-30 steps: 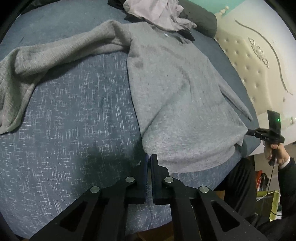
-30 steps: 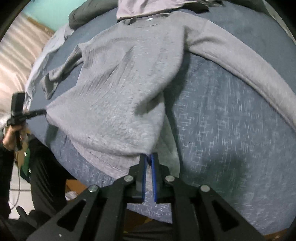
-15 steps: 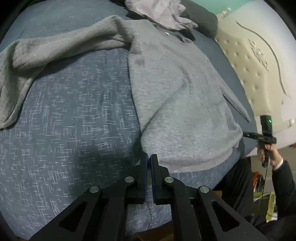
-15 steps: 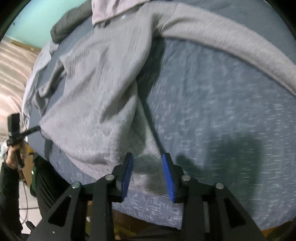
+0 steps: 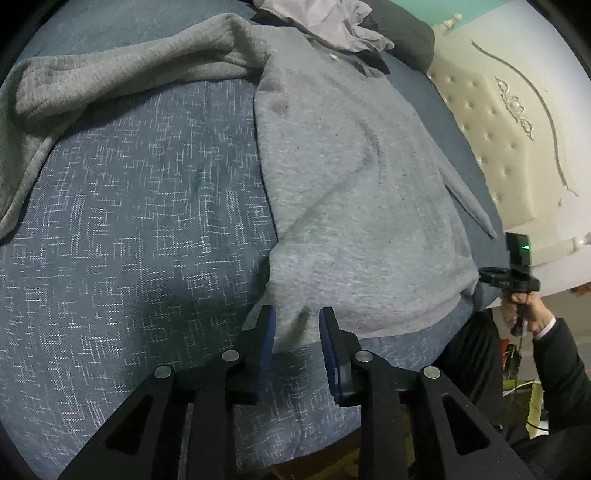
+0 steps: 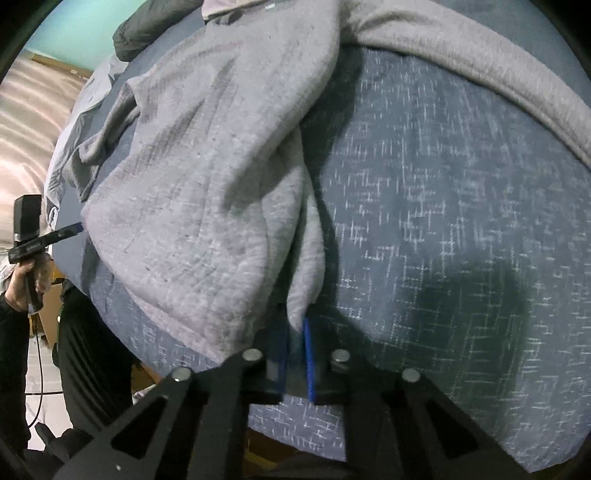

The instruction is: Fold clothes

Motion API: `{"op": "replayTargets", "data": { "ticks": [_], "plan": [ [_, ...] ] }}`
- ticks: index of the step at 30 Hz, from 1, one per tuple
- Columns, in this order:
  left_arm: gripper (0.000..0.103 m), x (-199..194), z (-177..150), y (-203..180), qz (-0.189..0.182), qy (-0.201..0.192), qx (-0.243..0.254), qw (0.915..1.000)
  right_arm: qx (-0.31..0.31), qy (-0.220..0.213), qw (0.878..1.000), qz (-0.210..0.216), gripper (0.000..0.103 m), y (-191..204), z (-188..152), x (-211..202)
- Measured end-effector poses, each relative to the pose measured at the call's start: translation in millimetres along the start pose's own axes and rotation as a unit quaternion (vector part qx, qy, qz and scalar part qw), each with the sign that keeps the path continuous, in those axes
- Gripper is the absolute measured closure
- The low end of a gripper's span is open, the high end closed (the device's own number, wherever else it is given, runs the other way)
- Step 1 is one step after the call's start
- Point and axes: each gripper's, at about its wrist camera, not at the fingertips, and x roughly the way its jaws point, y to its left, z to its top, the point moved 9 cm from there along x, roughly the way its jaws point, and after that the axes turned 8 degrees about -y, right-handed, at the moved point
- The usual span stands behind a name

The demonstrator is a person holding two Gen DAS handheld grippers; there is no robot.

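We spread a grey sweater (image 5: 354,206) across the middle of a bed covered in blue patterned bedding (image 5: 140,229). Our left tool (image 5: 297,332), at the lower centre of its view, has its fingers apart around the sweater's near hem corner. Our right tool (image 6: 295,347) is pinched on a bunched fold of the hem at lower centre. A lilac garment (image 5: 332,18) and a dark pillow (image 5: 402,33) crowd the collar at the top of the frame; a tufted cream headboard (image 5: 491,122) fills the upper right.

One grey sweater (image 5: 354,192), one lilac garment (image 5: 325,18), two grippers: left gripper (image 5: 297,326), right gripper (image 6: 295,332).
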Motion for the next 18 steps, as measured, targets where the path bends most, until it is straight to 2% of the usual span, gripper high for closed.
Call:
{"op": "replayTargets", "data": {
  "ticks": [5,7,8,13,18],
  "plan": [
    [0.080,5.7,4.7,-3.2,0.005,-0.005,0.008,0.9999,-0.008,-0.032,0.999,-0.002,0.100,3.8,11.3,-30.6],
    [0.097,6.6,6.9,-7.1,0.007,-0.005,0.017,0.9998,-0.009,-0.045,0.999,-0.003,0.100,5.0,16.8,-42.9],
    [0.098,4.8,8.0,-10.5,0.011,-0.005,0.026,0.9996,-0.009,-0.051,0.999,-0.003,0.100,5.8,19.4,-49.1],
    [0.100,-16.0,12.6,-29.5,0.008,-0.016,0.057,0.9982,-0.003,-0.083,0.997,-0.006,0.100,0.2,25.6,-91.3],
    [0.103,-48.0,12.9,-49.2,0.010,-0.034,0.082,0.9960,0.024,-0.079,0.997,-0.013,0.100,-22.4,11.5,-102.8]
  ]
}}
